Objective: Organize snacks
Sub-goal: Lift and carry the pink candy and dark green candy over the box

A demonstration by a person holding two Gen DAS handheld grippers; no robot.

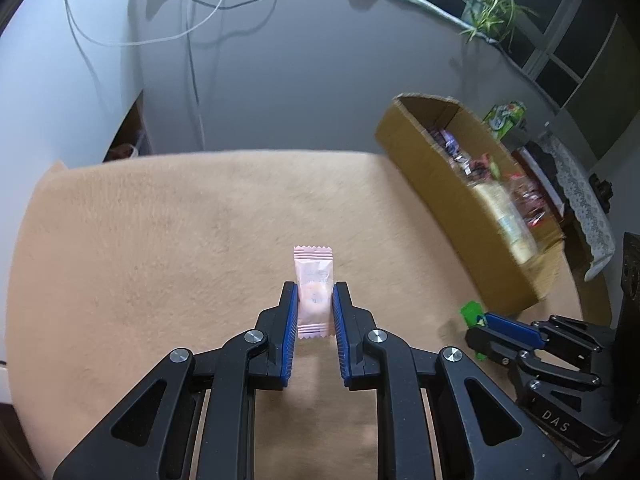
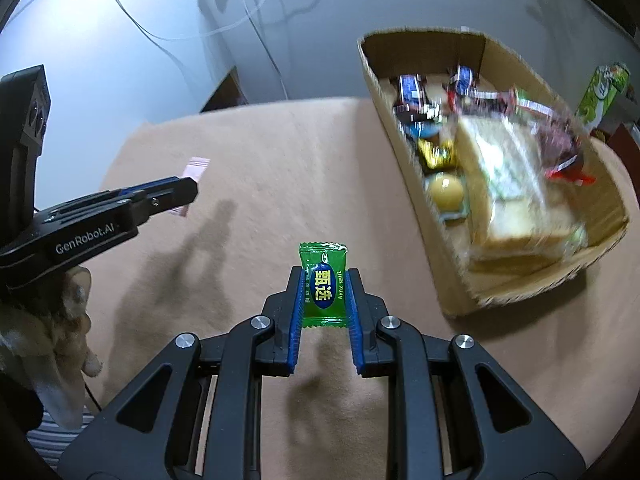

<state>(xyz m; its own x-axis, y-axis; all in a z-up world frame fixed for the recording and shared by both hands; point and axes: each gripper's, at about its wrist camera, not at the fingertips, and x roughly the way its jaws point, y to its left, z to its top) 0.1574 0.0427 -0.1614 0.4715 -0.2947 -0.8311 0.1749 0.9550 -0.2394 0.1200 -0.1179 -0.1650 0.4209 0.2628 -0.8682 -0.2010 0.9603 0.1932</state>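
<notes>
My left gripper [image 1: 314,294] is shut on a pink candy packet [image 1: 313,289] and holds it above the tan table cover [image 1: 160,216]. My right gripper [image 2: 324,280] is shut on a green candy packet [image 2: 323,285], also above the cover. The right gripper shows in the left wrist view [image 1: 486,326] with the green packet [image 1: 471,311]. The left gripper shows in the right wrist view [image 2: 184,192] with the pink packet [image 2: 196,168]. An open cardboard box [image 2: 404,136] with several snacks, bread and wrapped candies stands at the right; it also shows in the left wrist view [image 1: 440,184].
A grey wall with hanging cables [image 1: 192,40] is behind the table. A potted plant [image 1: 490,10] and a green carton [image 2: 602,94] stand beyond the box. The table cover's far edge [image 1: 224,154] lies ahead.
</notes>
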